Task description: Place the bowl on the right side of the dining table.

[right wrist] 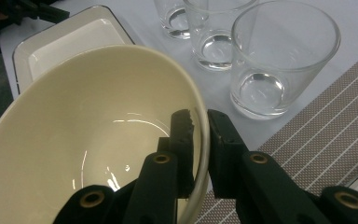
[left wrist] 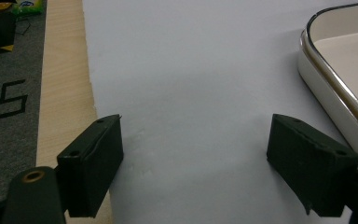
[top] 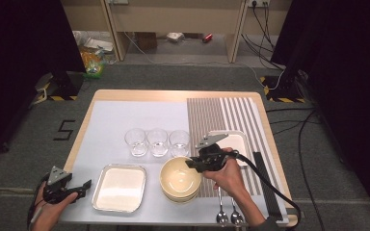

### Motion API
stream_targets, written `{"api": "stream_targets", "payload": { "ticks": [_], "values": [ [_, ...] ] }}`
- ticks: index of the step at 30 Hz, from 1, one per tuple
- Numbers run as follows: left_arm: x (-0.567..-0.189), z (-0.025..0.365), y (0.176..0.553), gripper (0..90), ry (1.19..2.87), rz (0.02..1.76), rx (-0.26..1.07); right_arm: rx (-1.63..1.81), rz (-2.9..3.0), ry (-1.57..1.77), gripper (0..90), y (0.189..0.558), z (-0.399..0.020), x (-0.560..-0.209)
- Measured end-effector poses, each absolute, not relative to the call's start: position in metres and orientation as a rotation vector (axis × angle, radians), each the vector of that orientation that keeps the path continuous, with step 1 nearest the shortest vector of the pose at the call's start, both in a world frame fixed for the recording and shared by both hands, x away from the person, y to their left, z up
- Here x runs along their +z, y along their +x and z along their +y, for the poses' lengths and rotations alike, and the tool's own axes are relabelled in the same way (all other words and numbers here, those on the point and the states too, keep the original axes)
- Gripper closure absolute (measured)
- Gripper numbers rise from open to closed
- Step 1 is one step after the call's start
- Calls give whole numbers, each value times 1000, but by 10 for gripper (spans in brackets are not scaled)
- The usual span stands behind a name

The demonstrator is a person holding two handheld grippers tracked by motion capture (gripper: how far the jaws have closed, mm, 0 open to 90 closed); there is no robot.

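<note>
A stack of cream bowls [top: 179, 178] stands at the front middle of the table, next to a striped placemat [top: 221, 115]. My right gripper [top: 193, 163] is shut on the right rim of the top bowl [right wrist: 74, 140], one jaw inside it and one outside. In the right gripper view the gripper [right wrist: 200, 122] pinches that thin rim. My left gripper [top: 84, 186] rests open at the table's front left corner. Between its jaws [left wrist: 196, 163] lies only the pale blue mat.
Three empty glasses [top: 157, 142] stand in a row behind the bowls. A white metal-rimmed tray [top: 119, 187] lies left of the bowls, close to my left gripper. A white dish [top: 238, 142] and two spoons [top: 227, 214] sit on the placemat. A black bar [top: 265, 183] lies along the right edge.
</note>
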State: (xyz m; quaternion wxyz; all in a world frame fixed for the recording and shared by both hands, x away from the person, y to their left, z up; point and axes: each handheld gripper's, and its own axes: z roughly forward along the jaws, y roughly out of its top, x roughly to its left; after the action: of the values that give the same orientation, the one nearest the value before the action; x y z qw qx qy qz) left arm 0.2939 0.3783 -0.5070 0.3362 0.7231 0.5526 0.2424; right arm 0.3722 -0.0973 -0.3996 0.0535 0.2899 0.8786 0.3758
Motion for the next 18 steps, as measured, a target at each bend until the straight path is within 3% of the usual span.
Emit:
{"api": "stream_targets", "payload": {
  "ticks": [18],
  "values": [
    [-507, 378, 294, 174, 1884, 1442, 632, 1020, 2593, 705, 844, 356, -86, -382]
  ]
}}
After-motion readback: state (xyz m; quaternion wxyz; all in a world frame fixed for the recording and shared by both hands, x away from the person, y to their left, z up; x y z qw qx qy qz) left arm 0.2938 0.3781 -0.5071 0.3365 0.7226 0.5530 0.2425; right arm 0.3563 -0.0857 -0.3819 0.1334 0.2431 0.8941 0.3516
